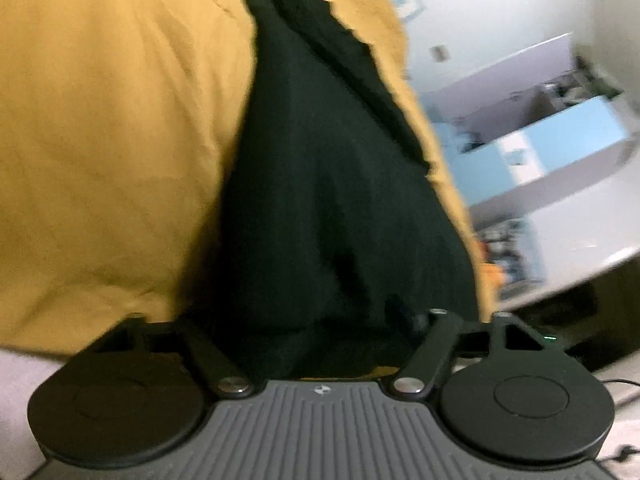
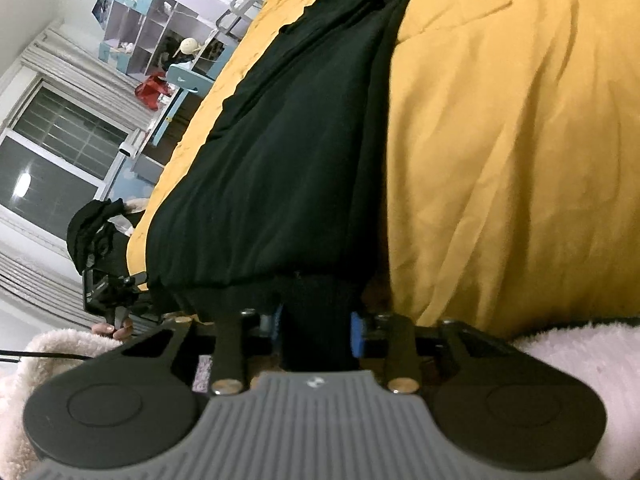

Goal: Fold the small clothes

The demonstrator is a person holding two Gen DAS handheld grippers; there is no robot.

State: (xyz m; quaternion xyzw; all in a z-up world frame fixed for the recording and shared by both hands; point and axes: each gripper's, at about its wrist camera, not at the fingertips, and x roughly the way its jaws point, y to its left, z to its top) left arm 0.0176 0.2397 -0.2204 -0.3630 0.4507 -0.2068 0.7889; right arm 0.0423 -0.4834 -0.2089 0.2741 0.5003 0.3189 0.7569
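A black garment [image 1: 320,168] lies lengthwise on a yellow bedspread [image 1: 112,140], stretching away from both grippers. Its near edge drapes over my left gripper [image 1: 320,332] and hides the fingertips. In the right wrist view the left gripper [image 2: 100,276] shows at the bed's edge with a gathered bunch of black cloth [image 2: 92,224] at its tip. My right gripper [image 2: 316,320] pinches a thick fold of the same garment [image 2: 280,140] between its blue pads [image 2: 357,338].
The yellow bedspread [image 2: 500,160] is rumpled to the right. Fluffy white sleeves [image 2: 580,356] frame the right gripper, and a hand's fingers [image 2: 116,330] hold the left one. Blue-and-white shelves [image 2: 140,36], a window [image 2: 60,148] and a red object [image 2: 152,88] stand beyond the bed.
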